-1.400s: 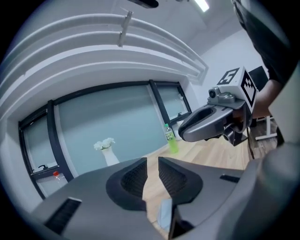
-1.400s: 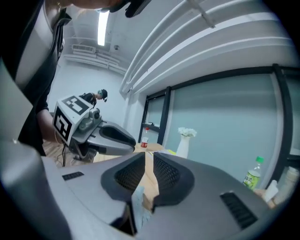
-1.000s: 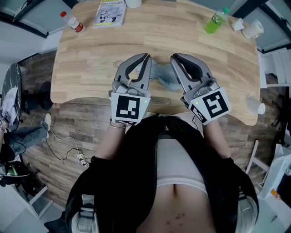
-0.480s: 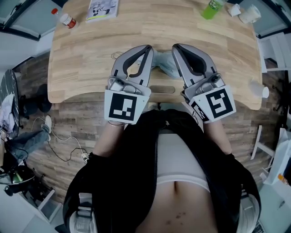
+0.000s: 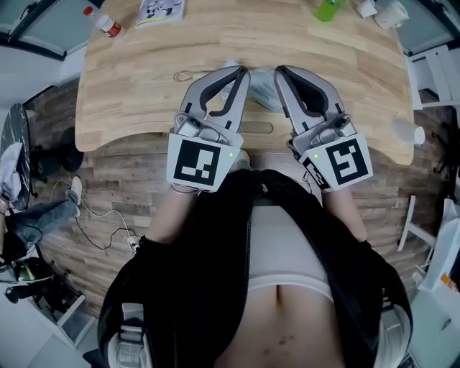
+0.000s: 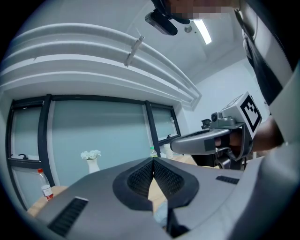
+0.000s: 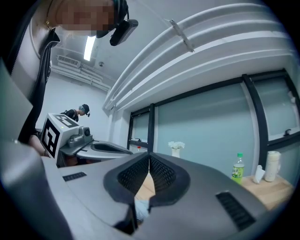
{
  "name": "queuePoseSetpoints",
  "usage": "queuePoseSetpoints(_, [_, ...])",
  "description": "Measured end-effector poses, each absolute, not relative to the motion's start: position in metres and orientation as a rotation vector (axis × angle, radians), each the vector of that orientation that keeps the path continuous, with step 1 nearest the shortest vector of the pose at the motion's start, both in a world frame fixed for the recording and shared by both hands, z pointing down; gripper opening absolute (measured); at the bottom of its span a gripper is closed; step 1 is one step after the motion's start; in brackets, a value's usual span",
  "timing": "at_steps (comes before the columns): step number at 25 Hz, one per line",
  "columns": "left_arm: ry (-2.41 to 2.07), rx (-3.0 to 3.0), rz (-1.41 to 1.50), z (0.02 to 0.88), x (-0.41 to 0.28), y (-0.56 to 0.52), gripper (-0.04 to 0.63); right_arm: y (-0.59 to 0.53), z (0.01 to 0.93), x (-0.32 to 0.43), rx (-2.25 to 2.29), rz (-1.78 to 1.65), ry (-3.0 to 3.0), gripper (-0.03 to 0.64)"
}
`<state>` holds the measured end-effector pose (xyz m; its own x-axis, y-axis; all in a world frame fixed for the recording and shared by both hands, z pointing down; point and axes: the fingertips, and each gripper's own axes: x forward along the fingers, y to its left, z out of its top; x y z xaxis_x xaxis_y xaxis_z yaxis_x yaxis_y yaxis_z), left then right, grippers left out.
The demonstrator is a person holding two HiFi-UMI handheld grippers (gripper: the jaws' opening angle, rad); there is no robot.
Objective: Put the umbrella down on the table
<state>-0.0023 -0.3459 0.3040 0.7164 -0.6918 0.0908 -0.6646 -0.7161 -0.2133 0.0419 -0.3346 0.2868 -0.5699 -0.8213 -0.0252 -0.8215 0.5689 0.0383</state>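
I'm hovering the left gripper and right gripper, jaws pressed together and empty, flanking the umbrella lying on the desk. It seems set down, so next means backing clear.

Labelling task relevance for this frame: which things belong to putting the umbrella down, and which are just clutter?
Job in hand:
- pale blue fabric umbrella
- light wooden table
- left hand-held gripper, shut
- right hand-held gripper, shut

Lying about:
- red-capped clear bottle
- printed booklet
- green plastic bottle
- white vase of flowers
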Motion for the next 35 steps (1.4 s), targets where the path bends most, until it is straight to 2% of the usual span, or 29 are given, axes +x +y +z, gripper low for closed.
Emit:
queuePoseSetpoints(24, [1.151,-2.734,-0.233,0.306,0.049,-0.147,0.006,-0.14,0.286,0.084,-1.357,0.187,2.836,0.029])
queuePoseSetpoints(35, [1.105,-2.693,-0.265,0.303,0.045,-0.102,0.006,-0.101,0.28,0.074,-1.311,0.111,2.82,0.029])
